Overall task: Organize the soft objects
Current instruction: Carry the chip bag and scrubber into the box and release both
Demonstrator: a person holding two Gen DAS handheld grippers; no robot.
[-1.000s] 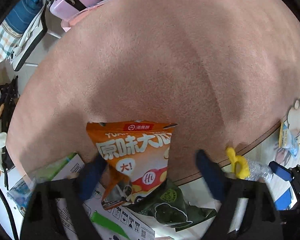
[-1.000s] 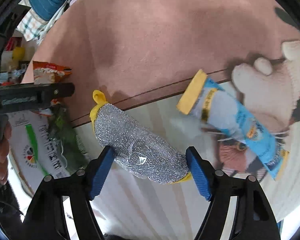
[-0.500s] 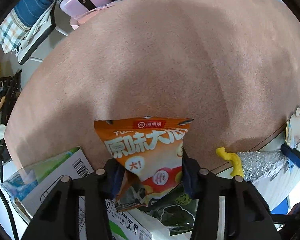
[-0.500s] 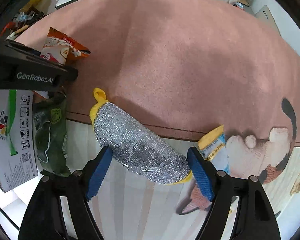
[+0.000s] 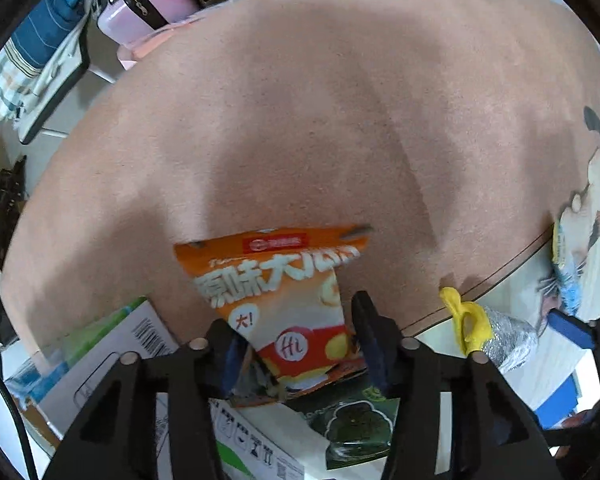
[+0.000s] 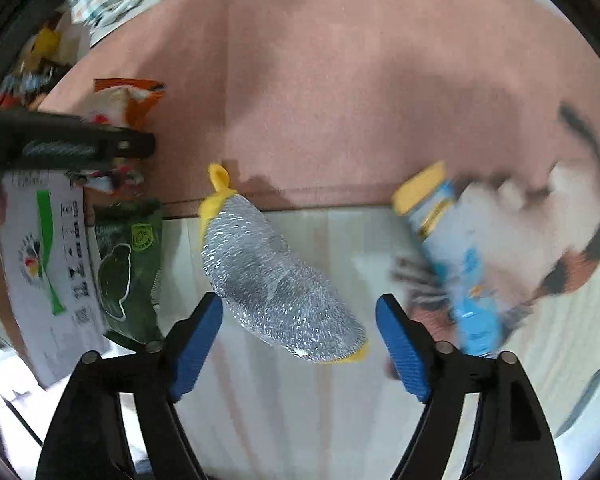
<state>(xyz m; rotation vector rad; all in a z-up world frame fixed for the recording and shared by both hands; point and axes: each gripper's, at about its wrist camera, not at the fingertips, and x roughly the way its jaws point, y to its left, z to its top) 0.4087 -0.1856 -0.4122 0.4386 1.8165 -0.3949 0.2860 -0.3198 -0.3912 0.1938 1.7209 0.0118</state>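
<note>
My left gripper [image 5: 298,340] is shut on an orange snack bag [image 5: 280,280] with white Chinese lettering, holding it just above the pink rug [image 5: 320,120]. The bag also shows in the right wrist view [image 6: 124,100], beside the left gripper's black arm [image 6: 72,146]. My right gripper [image 6: 300,340] is open around a silver mesh scrubber with yellow ends [image 6: 276,284], which lies on the pale floor; the jaws stand apart on either side of it. The scrubber also shows in the left wrist view [image 5: 496,334]. A dark green snack bag [image 6: 128,264] lies to its left.
A white printed cardboard box [image 6: 40,256] lies at the left, also in the left wrist view [image 5: 140,360]. A blue and yellow packet [image 6: 452,248] lies on the rug's cartoon animal print [image 6: 540,216]. A pink case [image 5: 148,4] and folded cloths [image 5: 28,56] sit beyond the rug.
My left gripper closed on the orange snack bag and lifted it slightly. My right gripper shifted over the silver scrubber, staying open; its view is blurred by motion.
</note>
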